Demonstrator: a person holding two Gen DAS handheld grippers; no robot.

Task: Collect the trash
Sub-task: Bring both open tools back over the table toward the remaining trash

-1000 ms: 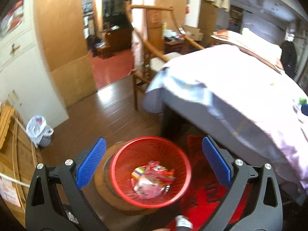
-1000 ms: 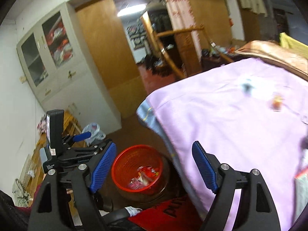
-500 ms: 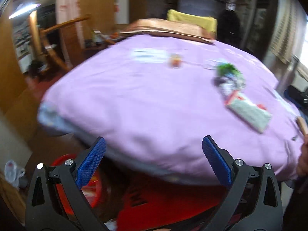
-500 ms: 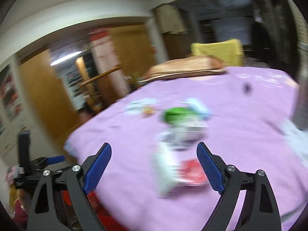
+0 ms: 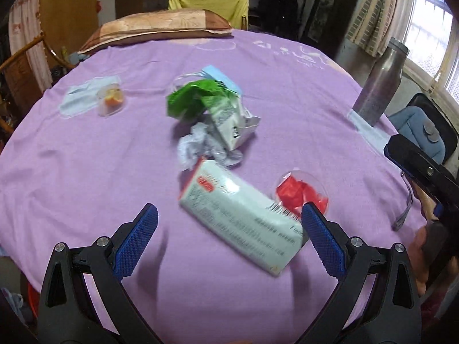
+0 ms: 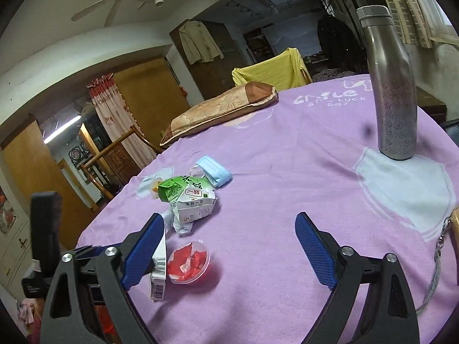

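Observation:
Trash lies on the purple bedspread [image 5: 86, 157]. A white flat box [image 5: 238, 215] lies just ahead of my open, empty left gripper [image 5: 226, 236]. Beside it sits a clear cup with red wrapper [image 5: 301, 193]. Farther off are a crumpled paper [image 5: 195, 146], a green-white carton [image 5: 212, 109], a blue face mask [image 5: 221, 78] and a small cup with orange content [image 5: 110, 100]. My right gripper [image 6: 229, 252] is open and empty, with the red cup [image 6: 188, 262] and the box [image 6: 159, 272] by its left finger; the carton [image 6: 189, 200] and the mask [image 6: 213, 170] lie beyond.
A steel bottle [image 6: 393, 86] stands at the right on the bed and also shows in the left wrist view [image 5: 378, 83]. A pillow [image 5: 155, 28] lies at the far edge. A metal chain [image 6: 433, 272] lies at the right. The red basket's rim [image 5: 31, 301] shows below the bed's left edge.
Both grippers swung up from the red basket on the floor to above the bedspread, and now face the trash lying there. Both stayed open and empty.

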